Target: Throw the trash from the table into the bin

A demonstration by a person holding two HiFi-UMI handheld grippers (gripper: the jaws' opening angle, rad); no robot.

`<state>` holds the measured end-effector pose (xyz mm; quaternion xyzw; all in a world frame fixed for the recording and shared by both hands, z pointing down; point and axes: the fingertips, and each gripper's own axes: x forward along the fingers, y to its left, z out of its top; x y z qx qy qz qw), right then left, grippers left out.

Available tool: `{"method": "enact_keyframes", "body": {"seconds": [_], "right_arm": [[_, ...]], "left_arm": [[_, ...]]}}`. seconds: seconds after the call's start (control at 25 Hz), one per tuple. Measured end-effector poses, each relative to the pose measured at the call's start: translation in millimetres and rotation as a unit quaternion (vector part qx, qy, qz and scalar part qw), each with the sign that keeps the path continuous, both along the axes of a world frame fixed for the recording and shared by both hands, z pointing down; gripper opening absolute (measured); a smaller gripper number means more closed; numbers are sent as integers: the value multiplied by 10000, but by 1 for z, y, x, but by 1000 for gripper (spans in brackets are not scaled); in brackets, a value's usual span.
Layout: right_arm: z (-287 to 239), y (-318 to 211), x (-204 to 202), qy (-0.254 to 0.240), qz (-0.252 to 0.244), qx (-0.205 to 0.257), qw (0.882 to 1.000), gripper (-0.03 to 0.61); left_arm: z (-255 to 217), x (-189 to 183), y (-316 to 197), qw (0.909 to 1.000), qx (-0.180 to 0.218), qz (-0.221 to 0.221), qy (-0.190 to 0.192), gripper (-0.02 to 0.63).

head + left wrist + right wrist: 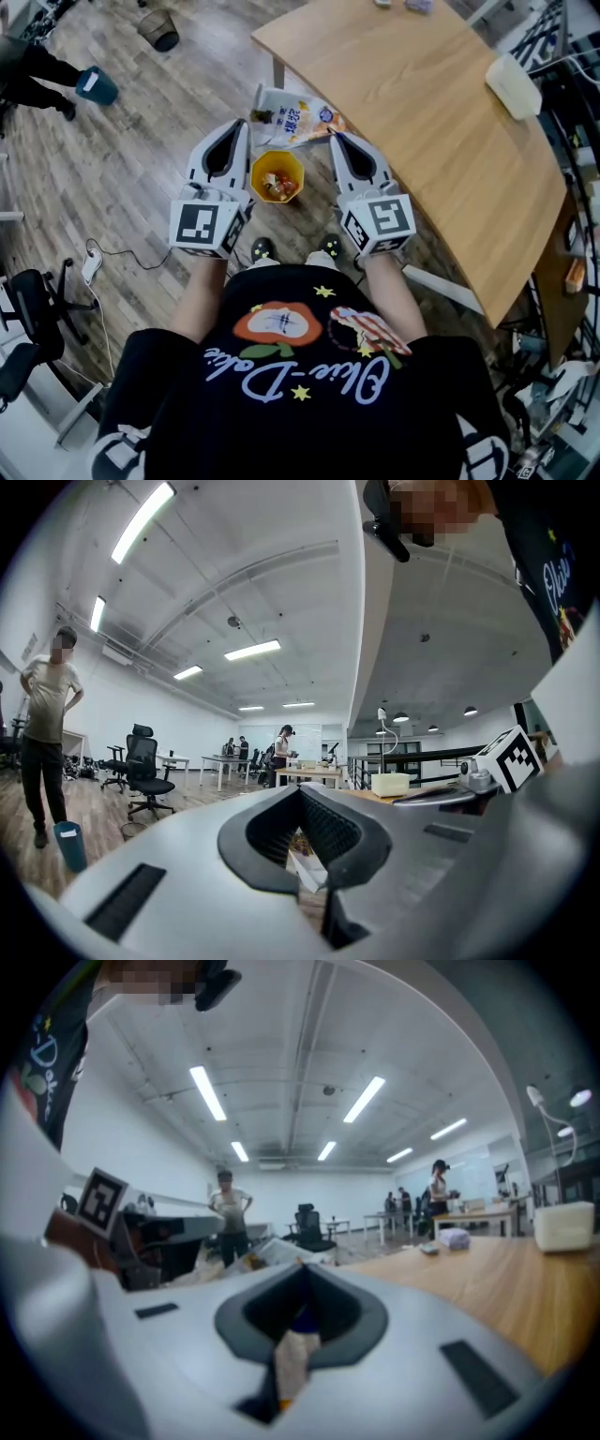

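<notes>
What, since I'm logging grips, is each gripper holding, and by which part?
Both hold one snack bag: the left gripper pinches one end, the right gripper the opposite end, above the yellow bin.

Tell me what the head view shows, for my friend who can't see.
From above, the left claw and right claw both pinch one snack bag at the edge of a wooden table. A yellow bin holding trash stands on the floor between them.

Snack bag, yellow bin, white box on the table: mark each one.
snack bag (305,120), head view, on its printed front.
yellow bin (277,153), head view, on its far rim.
white box (513,84), head view, on its top.
</notes>
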<state>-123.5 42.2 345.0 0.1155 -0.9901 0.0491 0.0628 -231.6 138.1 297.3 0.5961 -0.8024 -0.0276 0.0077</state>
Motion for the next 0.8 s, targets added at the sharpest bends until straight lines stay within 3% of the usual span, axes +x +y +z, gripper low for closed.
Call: {"method": "enact_keyframes", "body": {"seconds": [0.36, 0.8], "right_arm": [[2, -1, -3, -32, -90, 26, 10000, 17], [22, 4, -11, 188, -159, -141, 9996, 17]], "left_arm": [[0, -4, 6, 9999, -3, -122, -25, 11], [27, -13, 16, 9990, -190, -333, 230, 11]]}}
